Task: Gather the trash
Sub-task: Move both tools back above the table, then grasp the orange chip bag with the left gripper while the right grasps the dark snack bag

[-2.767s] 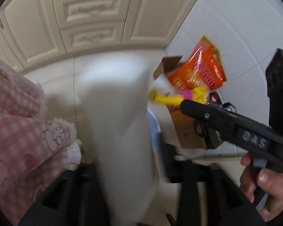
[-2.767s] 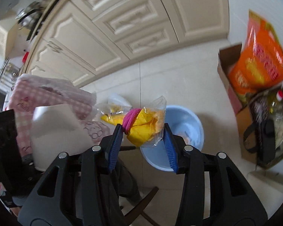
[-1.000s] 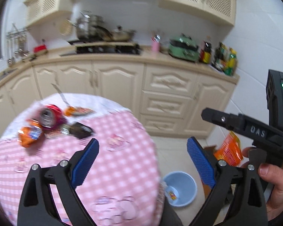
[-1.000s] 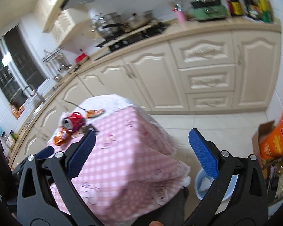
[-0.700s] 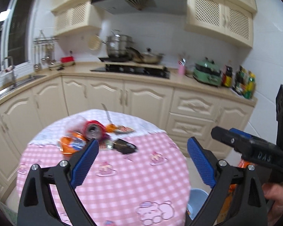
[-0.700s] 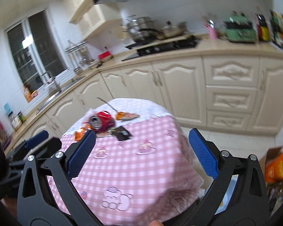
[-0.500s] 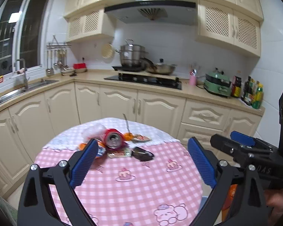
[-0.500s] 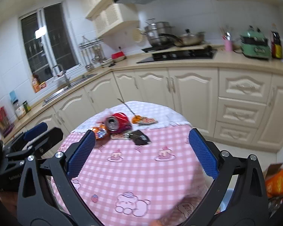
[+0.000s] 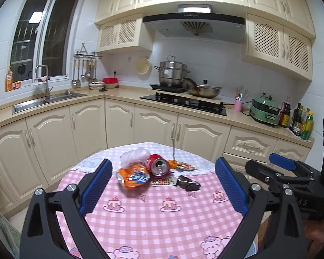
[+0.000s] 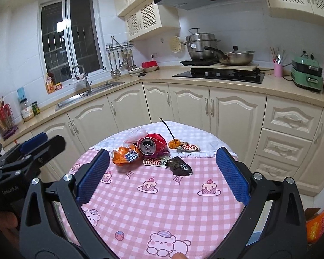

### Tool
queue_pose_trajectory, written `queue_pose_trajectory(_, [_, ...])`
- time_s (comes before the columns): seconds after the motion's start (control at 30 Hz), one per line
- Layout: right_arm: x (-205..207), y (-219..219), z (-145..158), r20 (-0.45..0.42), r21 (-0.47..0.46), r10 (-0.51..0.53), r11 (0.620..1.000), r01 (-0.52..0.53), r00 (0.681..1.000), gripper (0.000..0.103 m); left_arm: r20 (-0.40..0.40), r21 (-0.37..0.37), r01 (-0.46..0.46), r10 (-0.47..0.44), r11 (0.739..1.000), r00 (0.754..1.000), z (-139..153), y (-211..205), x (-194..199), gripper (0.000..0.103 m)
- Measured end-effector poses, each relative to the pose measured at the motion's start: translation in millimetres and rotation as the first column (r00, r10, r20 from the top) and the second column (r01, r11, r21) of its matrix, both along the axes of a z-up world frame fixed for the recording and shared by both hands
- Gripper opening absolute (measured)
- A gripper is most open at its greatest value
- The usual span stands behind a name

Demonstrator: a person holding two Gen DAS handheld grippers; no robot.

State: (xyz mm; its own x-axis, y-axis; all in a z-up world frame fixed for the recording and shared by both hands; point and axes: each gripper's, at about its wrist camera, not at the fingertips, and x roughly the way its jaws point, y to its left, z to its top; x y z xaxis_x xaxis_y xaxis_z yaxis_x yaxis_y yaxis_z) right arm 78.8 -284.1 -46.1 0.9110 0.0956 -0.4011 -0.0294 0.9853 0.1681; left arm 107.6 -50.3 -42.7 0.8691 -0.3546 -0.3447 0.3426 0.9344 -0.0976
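**Back at the table for more trash**

We have swung both grippers up from the floor bin to the round table. The left gripper and right gripper gape empty, ready. Trash clusters at the table's far side: crushed red can, orange wrapper, dark wrapper.

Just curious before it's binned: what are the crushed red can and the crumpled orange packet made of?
The crushed red can looks like thin painted metal: dented body, shiny silver top. The crumpled orange packet seems to be glossy plastic film, perhaps foil-lined; it creases sharply and glints.
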Motion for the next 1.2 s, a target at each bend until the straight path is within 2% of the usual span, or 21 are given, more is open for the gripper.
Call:
queue_pose_trajectory(0.17, [14.8, 1.9, -14.5, -0.044, -0.005, -0.002, 1.0, 0.002, 0.999, 0.097, -0.05, -0.005, -0.022, 0.022, 1.0, 0.999, -20.6, 18.6, 16.4, 0.094])
queue_pose_trajectory(0.37, [52.7, -0.7, -48.7, -0.14, -0.007, -0.003, 1.0, 0.002, 0.99, 0.097, -0.157, 0.023, -0.051, 0.053, 0.998, 0.986, -64.4, 33.6, 57.9, 0.094])
queue_pose_trajectory(0.53, [93.4, -9.0, -86.1, -0.25, 0.011, -0.007, 1.0, 0.01, 0.968, 0.097, -0.232, 0.063, 0.001, 0.013, 0.998, 0.973, -100.5, 27.2, 111.4, 0.094])
queue_pose_trajectory(0.67, [128.1, -15.2, -110.5, -0.32, 0.017, -0.001, 1.0, 0.006, 0.947, 0.097, -0.318, 0.126, 0.067, -0.024, 0.99, 0.948, -128.1, 12.5, 170.7, 0.094])
queue_pose_trajectory(0.77, [152.4, -17.7, -123.7, -0.355, 0.019, 0.007, 1.0, 0.0, 0.935, 0.097, -0.365, 0.114, 0.087, -0.04, 0.99, 0.93, -139.1, 9.5, 204.4, 0.094])
queue_pose_trajectory(0.9, [182.8, -19.7, -137.4, -0.39, 0.041, 0.026, 0.999, -0.011, 0.92, 0.097, -0.41, 0.107, -0.006, 0.049, 0.994, 0.911, -155.3, 20.7, 247.2, 0.094])
queue_pose_trajectory(1.0, [199.4, -15.5, -149.1, -0.417, 0.034, 0.036, 0.999, -0.024, 0.908, 0.097, -0.452, 0.031, -0.026, 0.037, 0.999, 0.891, -171.4, 30.8, 255.3, 0.094])
queue_pose_trajectory(1.03, [203.1, -13.8, -152.5, -0.422, 0.031, 0.039, 0.999, -0.028, 0.906, 0.097, -0.46, 0.025, -0.026, 0.035, 0.999, 0.887, -177.0, 30.8, 256.9, 0.087])
queue_pose_trajectory(1.07, [205.2, -12.4, -154.6, -0.426, 0.025, 0.041, 0.999, -0.033, 0.904, 0.092, -0.474, 0.03, -0.023, 0.034, 0.999, 0.88, -183.8, 29.2, 259.2, 0.07])
queue_pose_trajectory(1.1, [207.1, -10.1, -156.9, -0.431, 0.017, 0.043, 0.999, -0.039, 0.902, 0.085, -0.485, -0.011, -0.008, 0.001, 1.0, 0.875, -188.4, 30.6, 260.5, 0.068])
queue_pose_trajectory(1.13, [208.3, -8.0, -159.3, -0.437, 0.011, 0.044, 0.999, -0.043, 0.898, 0.063, -0.494, -0.044, 0.005, -0.026, 0.999, 0.869, -189.2, 31.9, 260.7, 0.052])
queue_pose_trajectory(1.17, [208.2, -6.7, -160.8, -0.439, 0.012, 0.048, 0.999, -0.048, 0.897, 0.058, -0.488, -0.055, 0.014, -0.039, 0.998, 0.872, -187.9, 32.2, 260.2, 0.041])
queue_pose_trajectory(1.2, [206.2, -4.7, -160.7, -0.433, -0.001, 0.043, 0.999, -0.048, 0.9, 0.057, -0.472, -0.028, 0.015, -0.027, 0.999, 0.881, -185.8, 30.3, 257.9, 0.038])
